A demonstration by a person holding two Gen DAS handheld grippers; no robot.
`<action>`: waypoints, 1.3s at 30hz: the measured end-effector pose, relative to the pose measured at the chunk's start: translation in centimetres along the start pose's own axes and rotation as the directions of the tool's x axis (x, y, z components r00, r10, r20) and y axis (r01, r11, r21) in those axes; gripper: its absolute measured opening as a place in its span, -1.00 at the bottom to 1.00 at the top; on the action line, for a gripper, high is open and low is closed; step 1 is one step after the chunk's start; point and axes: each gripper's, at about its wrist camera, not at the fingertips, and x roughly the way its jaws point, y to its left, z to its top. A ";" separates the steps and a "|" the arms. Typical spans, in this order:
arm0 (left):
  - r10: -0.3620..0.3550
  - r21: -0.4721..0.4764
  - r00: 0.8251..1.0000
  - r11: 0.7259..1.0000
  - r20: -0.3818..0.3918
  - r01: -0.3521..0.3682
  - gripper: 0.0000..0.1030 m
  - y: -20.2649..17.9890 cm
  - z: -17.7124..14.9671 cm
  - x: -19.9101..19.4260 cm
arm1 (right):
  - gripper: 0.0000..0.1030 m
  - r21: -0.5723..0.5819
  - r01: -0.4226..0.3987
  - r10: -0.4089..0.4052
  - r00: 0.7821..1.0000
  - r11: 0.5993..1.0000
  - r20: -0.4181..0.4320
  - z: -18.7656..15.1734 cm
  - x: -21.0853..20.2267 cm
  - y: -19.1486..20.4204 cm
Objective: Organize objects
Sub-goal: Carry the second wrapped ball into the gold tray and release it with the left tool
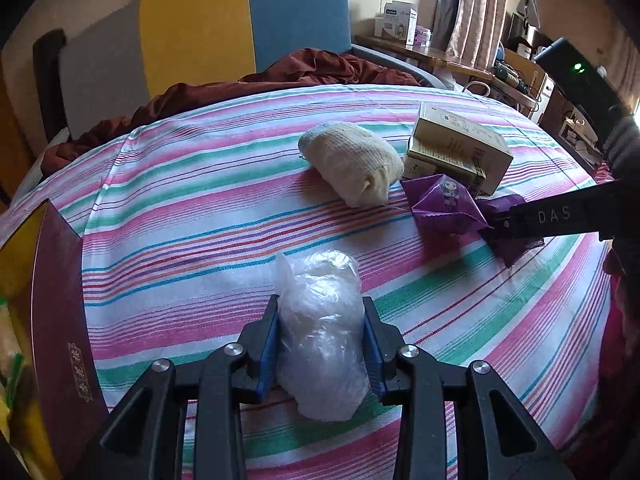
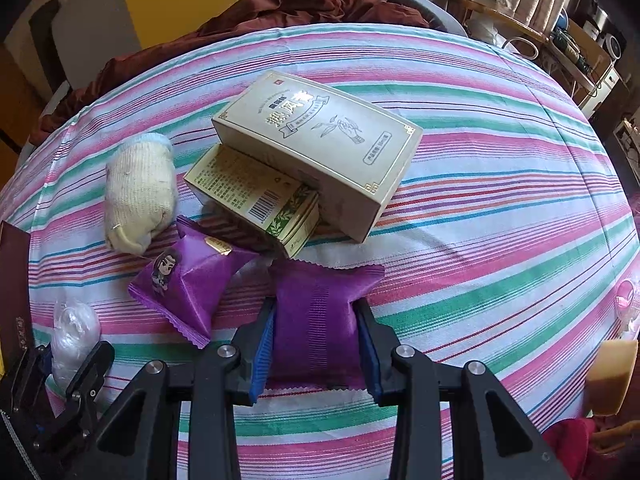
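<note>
My left gripper [image 1: 320,312] is shut on a crumpled clear plastic bag [image 1: 320,364], which rests on the striped cloth [image 1: 200,208]. The same bag [image 2: 74,326] and left gripper [image 2: 60,364] show at the lower left of the right wrist view. My right gripper [image 2: 316,316] is shut on a plain purple packet [image 2: 316,300] lying on the cloth. Just left of it lies a second purple packet [image 2: 188,280] with a cartoon figure. A rolled cream sock [image 2: 138,192] lies beyond that. Two gold boxes [image 2: 320,140] are stacked askew behind the packets.
A dark red box [image 1: 60,320] stands at the cloth's left edge. A brown-red blanket [image 1: 300,72] is bunched at the far side, before a yellow and blue backrest [image 1: 240,20]. A cluttered table [image 1: 440,56] stands at the right. A tan block [image 2: 610,376] sits at the right edge.
</note>
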 end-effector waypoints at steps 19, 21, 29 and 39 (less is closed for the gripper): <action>-0.065 -0.061 0.998 0.996 -0.016 0.064 -0.35 0.6 -0.2 -2.9 | -0.27 -0.017 0.010 -0.010 1.000 1.000 0.010 0.6 -0.3 0.1; -0.077 -0.060 0.997 0.995 0.018 0.078 -0.35 1.2 -0.5 -4.9 | -0.27 -0.022 0.014 -0.014 1.000 1.000 0.013 0.6 -0.4 0.1; -0.063 -0.183 0.990 0.979 0.123 0.085 -0.34 8.1 -1.4 -12.4 | -0.27 -0.037 0.031 -0.030 0.999 0.999 0.027 0.9 -0.7 0.5; 0.166 -0.458 0.979 0.884 0.121 -0.094 -0.34 26.4 -3.4 -16.8 | -0.27 -0.059 0.064 -0.062 0.997 0.996 0.039 -0.1 -1.2 1.5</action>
